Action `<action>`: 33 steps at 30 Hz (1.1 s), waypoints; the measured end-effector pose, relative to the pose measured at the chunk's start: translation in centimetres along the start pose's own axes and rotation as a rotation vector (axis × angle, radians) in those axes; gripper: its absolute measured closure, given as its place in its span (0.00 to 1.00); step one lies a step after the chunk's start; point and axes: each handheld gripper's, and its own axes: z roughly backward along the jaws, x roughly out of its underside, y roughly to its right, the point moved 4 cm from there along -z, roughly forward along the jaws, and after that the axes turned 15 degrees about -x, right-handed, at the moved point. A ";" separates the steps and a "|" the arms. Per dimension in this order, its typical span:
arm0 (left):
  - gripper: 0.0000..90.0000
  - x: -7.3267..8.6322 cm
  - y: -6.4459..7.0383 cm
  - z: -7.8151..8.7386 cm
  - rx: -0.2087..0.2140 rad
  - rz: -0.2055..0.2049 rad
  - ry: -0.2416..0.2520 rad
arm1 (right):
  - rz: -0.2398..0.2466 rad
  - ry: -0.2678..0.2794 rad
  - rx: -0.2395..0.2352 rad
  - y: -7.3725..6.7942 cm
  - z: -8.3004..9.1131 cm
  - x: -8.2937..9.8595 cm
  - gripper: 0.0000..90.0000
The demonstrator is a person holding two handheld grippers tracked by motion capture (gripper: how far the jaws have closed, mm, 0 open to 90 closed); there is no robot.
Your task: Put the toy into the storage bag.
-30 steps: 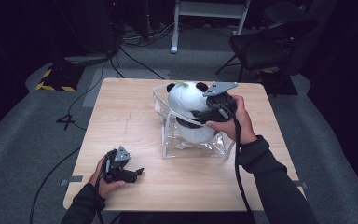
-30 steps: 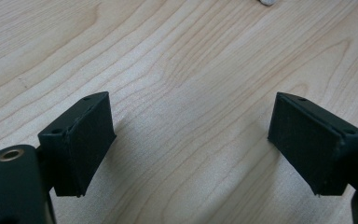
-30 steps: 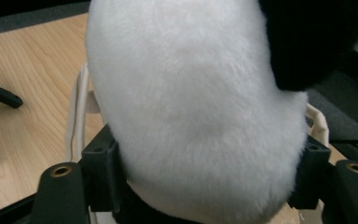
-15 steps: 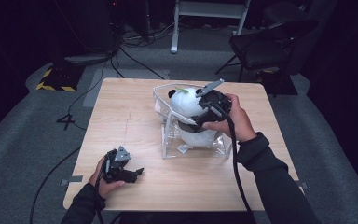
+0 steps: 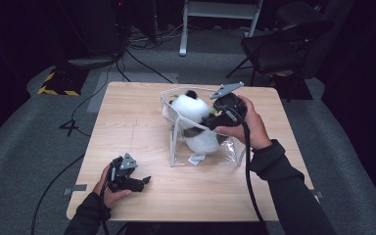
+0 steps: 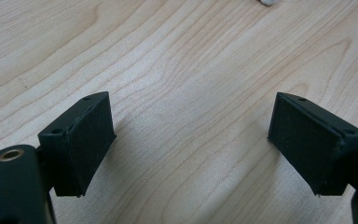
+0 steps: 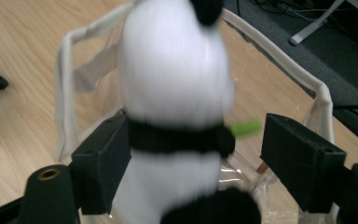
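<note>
Surface: a light wooden top, taking up the middle of the high view, with dark grey floor around it.
Bag: a clear plastic bag with a white fabric rim, standing open just right of the centre of the surface; in the right gripper view its rim loops around the toy.
Panda toy: a white and black plush, inside the bag, head toward the top of the frame; in the right gripper view it is blurred, white with a black band across its middle and a small green piece at its right side.
Right gripper: held in the person's right hand at the bag's upper right, pointing left into the bag.
Right fingers: spread wide, one on each side of the toy's black band; the left one lies against the toy, the right one stands apart from it, so nothing is clamped.
Left gripper: held in the person's left hand at the lower left of the surface, well apart from the bag, pointing right.
Left fingers: wide apart, low over bare wood, with nothing between them.
Chair: dark, on the floor at the upper right of the high view.
Cables: black, lying on the floor beyond the surface's far edge.
</note>
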 end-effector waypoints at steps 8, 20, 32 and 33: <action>0.16 0.0 0.0 0.0 0.000 0.000 0.000 | 0.016 0.008 0.003 -0.2 0.1 0.0 0.30; 0.16 0.0 0.0 0.0 0.000 0.002 0.000 | 0.022 0.075 -0.020 -0.2 1.5 0.2 0.35; 0.16 0.0 0.0 0.0 0.000 0.000 0.000 | 0.044 0.130 -0.020 -0.3 3.8 0.9 0.30; 0.16 0.0 0.0 0.0 0.000 0.000 0.000 | 0.045 0.138 -0.025 -0.3 4.0 1.0 0.30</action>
